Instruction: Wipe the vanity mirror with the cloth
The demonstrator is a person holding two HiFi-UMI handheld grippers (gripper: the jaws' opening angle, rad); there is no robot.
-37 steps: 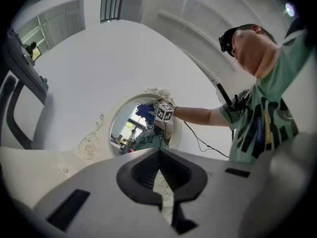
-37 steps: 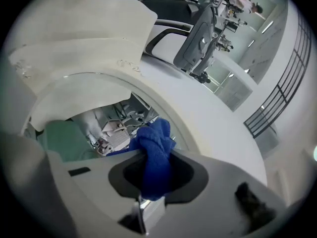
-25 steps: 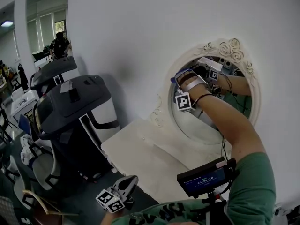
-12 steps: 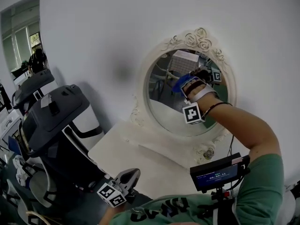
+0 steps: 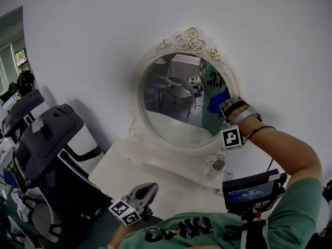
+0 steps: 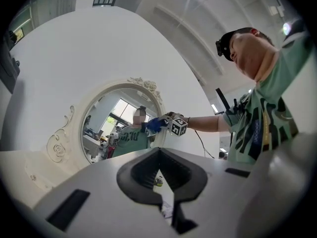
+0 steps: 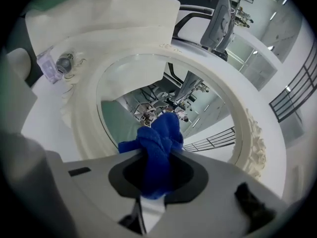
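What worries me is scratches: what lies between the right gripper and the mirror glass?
Only the blue cloth, clamped in the right gripper and bunched toward the mirror glass; the right gripper view shows this.

The right hand-held gripper point(image 5: 224, 107) is raised to the oval vanity mirror point(image 5: 174, 105). The blue cloth point(image 5: 218, 101) is at its tip, against the right edge of the glass. The left hand-held gripper point(image 5: 144, 193) hangs low at the front of the white surface point(image 5: 129, 170), well apart from the mirror.
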